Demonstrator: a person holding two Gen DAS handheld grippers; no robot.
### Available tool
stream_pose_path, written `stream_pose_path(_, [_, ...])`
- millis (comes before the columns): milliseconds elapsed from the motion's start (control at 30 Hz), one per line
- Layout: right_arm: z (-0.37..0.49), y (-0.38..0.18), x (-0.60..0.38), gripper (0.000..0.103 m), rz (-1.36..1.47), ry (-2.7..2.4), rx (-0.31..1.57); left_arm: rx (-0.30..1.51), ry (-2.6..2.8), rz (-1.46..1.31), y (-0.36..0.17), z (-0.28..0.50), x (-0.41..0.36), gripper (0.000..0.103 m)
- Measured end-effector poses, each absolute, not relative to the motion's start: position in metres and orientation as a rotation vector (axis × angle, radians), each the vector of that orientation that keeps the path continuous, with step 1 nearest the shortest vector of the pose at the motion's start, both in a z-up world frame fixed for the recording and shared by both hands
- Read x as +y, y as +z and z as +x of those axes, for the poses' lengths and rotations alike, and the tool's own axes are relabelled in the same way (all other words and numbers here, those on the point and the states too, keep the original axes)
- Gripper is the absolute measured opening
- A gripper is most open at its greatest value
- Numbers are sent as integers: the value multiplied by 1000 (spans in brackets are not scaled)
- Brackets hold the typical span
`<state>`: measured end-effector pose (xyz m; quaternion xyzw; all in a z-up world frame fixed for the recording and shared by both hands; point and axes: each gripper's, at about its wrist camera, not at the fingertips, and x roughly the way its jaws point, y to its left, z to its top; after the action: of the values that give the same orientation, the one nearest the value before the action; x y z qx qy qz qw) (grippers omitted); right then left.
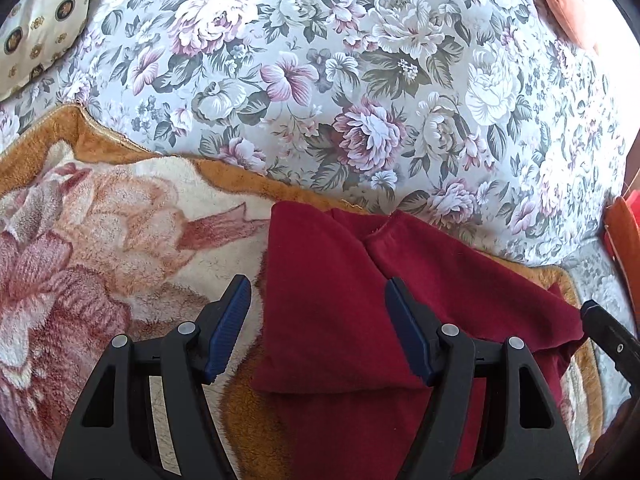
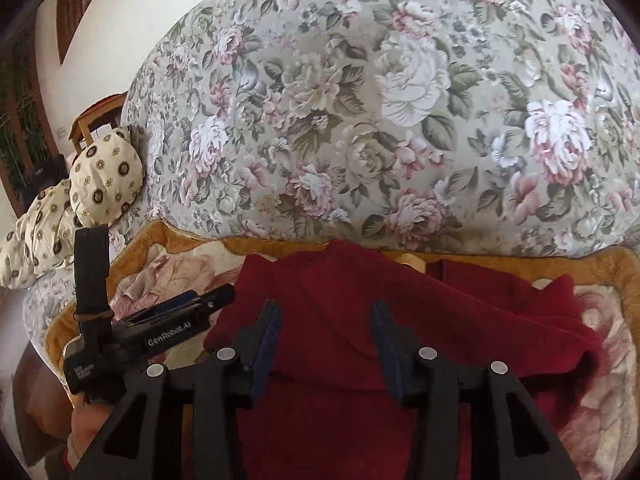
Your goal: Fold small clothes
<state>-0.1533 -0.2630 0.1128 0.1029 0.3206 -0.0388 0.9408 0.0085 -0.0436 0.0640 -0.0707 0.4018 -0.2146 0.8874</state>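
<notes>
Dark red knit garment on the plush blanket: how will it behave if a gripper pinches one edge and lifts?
The dark red knit garment would probably hang limp: it already lies in soft overlapping folds. It looks light, thin fabric with flat layers. Pushed, it would likely bunch rather than slide, since the fuzzy floral plush blanket under it looks grippy.

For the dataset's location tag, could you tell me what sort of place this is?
Probably a home living room or bedroom: a sofa or bed under a floral cover, a plush blanket with the red garment on it, and patterned cushions.
</notes>
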Motion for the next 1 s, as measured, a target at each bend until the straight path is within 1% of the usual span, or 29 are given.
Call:
stream_pose_path(167, [-139,118,-304,45,158,-160,697,839,-455,-126,63,6,-50,70])
stream_pose_path(300, [-81,107,-307,45,107,-118,788,832,-441,-110,63,8,-46,70])
stream_pose_path(433, [-14,80,-283,47,-53,-24,929,841,-432,-130,61,14,-41,70])
stream_pose_path(567, [37,48,-267,47,-93,54,1047,859,-424,-154,58,21,-35,70])
stream_pose_path(600, [44,42,-266,44,-94,65,1071,859,-424,-163,58,22,-34,70])
stream_pose_path(633, [48,37,-265,37,-94,79,1088,858,-425,-167,59,23,-32,70])
stream_pose_path(667, [49,36,-266,13,-95,80,1084,857,-423,-169,60,24,-31,70])
stream_pose_path(700, [47,41,-268,6,-88,72,1060,854,-422,-172,61,24,-30,70])
stream_pose_path(767, [37,62,-273,6,-66,54,978,847,-419,-186,64,24,-27,70])
stream_pose_path(833, [25,97,-280,6,-62,-24,878,840,-410,-198,67,24,-23,70])
stream_pose_path(933, [-4,162,-278,6,-97,-195,632,821,-390,-223,72,23,-14,70])
stream_pose_path(1000, [-24,188,-264,6,-121,-247,488,810,-374,-253,76,25,-5,70])
